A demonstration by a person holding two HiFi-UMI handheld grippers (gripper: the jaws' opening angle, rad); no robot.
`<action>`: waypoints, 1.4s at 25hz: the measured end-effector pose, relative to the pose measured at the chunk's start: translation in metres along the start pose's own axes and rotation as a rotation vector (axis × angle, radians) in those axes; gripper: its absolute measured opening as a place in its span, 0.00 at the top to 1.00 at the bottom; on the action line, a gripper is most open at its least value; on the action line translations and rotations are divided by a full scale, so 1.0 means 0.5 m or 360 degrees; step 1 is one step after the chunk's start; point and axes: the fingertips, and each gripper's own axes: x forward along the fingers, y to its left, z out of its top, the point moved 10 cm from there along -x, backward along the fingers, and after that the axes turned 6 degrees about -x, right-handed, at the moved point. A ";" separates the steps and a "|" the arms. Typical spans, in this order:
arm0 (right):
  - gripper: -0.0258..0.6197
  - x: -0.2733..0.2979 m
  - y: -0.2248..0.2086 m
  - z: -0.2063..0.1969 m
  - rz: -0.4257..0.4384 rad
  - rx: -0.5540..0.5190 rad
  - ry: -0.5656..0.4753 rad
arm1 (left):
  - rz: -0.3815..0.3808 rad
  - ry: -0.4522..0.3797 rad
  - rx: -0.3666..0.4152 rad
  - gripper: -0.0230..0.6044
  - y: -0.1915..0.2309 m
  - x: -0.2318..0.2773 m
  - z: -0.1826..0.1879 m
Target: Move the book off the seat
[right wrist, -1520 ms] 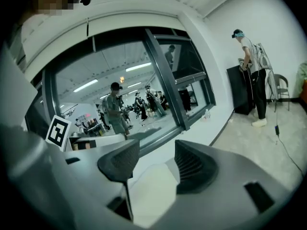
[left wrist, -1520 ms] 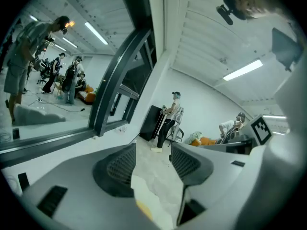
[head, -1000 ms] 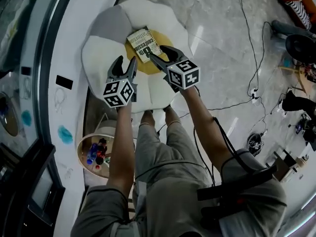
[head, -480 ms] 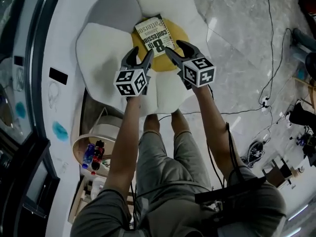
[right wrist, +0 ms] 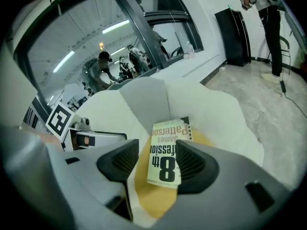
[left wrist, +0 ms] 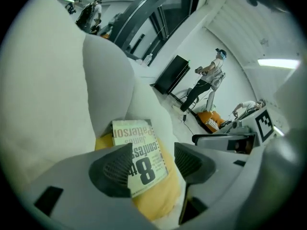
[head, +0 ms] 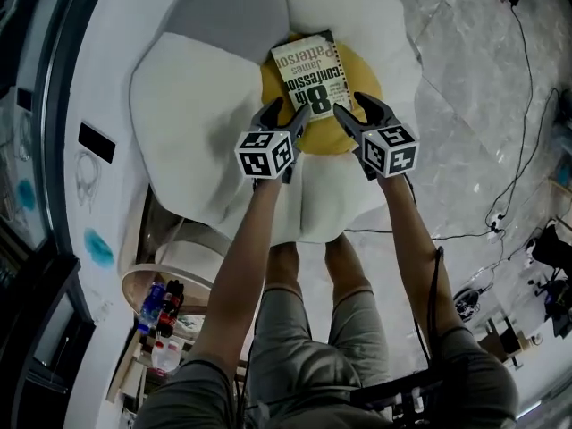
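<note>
The big flower-shaped seat (head: 206, 105), white petals and one grey, fills the upper half of your head view. On its yellow centre (head: 362, 74) lies the book (head: 311, 70), flat and cover up. Its long axis runs nearly straight up the frame, tipped slightly left at the top. The lettering reads upside down to you: the large "8th" end is nearest you, the author's name farthest. Your left hand-held gripper (head: 288, 113) is at the book's near left corner. Its jaws are wide and have just been opening, and the corner shows in the gap, unpinched. Your right hand-held gripper (head: 351, 107) is by the near right corner, jaws apart, gripping nothing.
</note>
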 end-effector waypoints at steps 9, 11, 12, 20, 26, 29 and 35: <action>0.58 0.149 -0.092 -0.092 0.0018 -0.0152 0.0179 | -0.0010 0.0190 -0.0123 0.52 0.113 0.112 -0.092; 0.57 0.181 -0.114 -0.113 0.0022 -0.0149 0.0229 | -0.0010 0.0222 -0.0152 0.51 0.136 0.134 -0.107; 0.57 0.196 -0.124 -0.125 0.0024 -0.0153 0.0260 | -0.0007 0.0237 -0.0153 0.51 0.146 0.143 -0.114; 0.56 0.215 -0.142 -0.163 0.0047 -0.0226 0.0201 | -0.0046 0.0364 -0.0187 0.51 0.184 0.187 -0.172; 0.56 0.209 -0.153 -0.180 0.0101 -0.0185 0.0038 | -0.0075 0.0344 -0.0269 0.51 0.198 0.205 -0.189; 0.56 0.208 -0.153 -0.182 0.0081 -0.0194 -0.0015 | -0.0112 0.0367 -0.0270 0.51 0.202 0.207 -0.183; 0.56 0.202 -0.150 -0.184 0.0078 -0.0024 -0.0178 | -0.0122 0.0347 -0.0261 0.49 0.201 0.205 -0.184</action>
